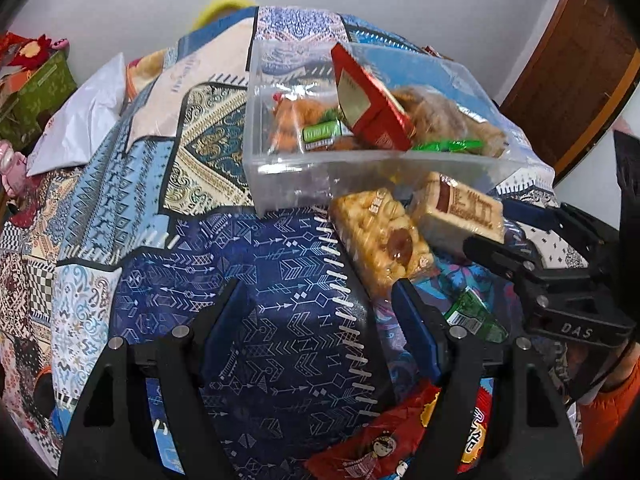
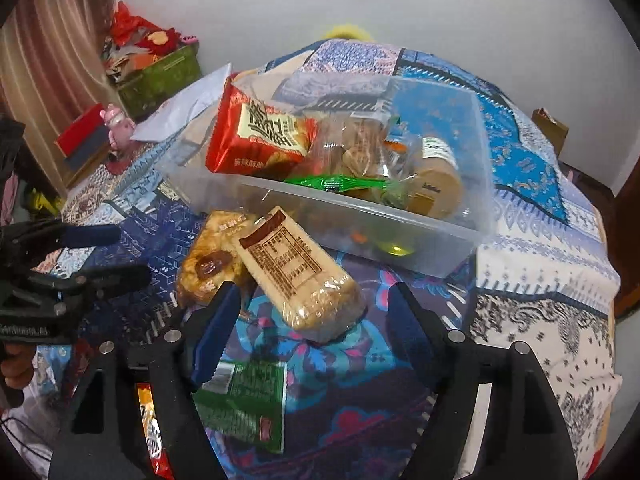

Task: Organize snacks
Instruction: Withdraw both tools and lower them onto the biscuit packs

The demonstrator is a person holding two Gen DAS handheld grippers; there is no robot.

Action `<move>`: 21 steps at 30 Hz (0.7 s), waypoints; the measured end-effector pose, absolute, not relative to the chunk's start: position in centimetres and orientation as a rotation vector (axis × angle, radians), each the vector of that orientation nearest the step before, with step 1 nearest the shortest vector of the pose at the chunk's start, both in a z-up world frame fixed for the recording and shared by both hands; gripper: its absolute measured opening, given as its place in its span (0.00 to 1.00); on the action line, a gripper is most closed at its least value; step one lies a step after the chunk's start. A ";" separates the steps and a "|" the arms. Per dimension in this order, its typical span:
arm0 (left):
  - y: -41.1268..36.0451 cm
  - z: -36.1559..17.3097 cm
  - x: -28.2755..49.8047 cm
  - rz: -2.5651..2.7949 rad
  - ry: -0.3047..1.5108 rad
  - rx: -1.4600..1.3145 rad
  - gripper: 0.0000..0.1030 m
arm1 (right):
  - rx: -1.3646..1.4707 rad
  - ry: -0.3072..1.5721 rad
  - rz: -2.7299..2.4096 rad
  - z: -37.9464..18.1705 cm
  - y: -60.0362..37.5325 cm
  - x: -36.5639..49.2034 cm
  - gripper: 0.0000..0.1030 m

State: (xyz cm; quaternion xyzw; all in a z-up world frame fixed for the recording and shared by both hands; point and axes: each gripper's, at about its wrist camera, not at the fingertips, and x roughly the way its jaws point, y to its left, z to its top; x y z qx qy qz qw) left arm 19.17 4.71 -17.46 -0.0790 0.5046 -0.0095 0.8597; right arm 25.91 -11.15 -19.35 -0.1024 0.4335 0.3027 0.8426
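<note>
A clear plastic bin (image 1: 288, 184) (image 2: 360, 224) stands on the patterned cloth. It holds a red packet (image 1: 368, 108) (image 2: 256, 136), green sweets and bagged pastries. In front of it lie a golden bar with a date on top (image 1: 384, 236) (image 2: 208, 264) and a pale wrapped cake (image 1: 460, 208) (image 2: 300, 272). My right gripper (image 2: 314, 296) (image 1: 486, 222) is open, with the near end of the cake between its fingers and the pads clear of it. My left gripper (image 1: 318, 292) (image 2: 134, 254) is open over bare cloth, its right fingertip beside the golden bar.
A green packet (image 1: 476, 316) (image 2: 244, 400) and a red crisp bag (image 1: 372, 440) (image 2: 150, 432) lie near the front edge. A white plastic bag (image 1: 84, 120) (image 2: 184, 108) sits at the far left of the table. A green box (image 2: 160, 76) stands beyond it.
</note>
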 end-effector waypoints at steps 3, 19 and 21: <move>4.5 -17.8 19.3 -0.036 1.064 -0.169 0.72 | -0.235 0.925 0.631 -19.8 -10.4 26.5 0.71; 2.4 -17.7 21.2 -0.092 1.074 -0.174 0.72 | -0.199 0.888 0.610 -19.6 -12.9 24.5 0.40; 1.8 -17.9 22.0 -0.100 1.085 -0.173 0.72 | -0.182 0.880 0.598 -19.4 -13.8 24.0 0.39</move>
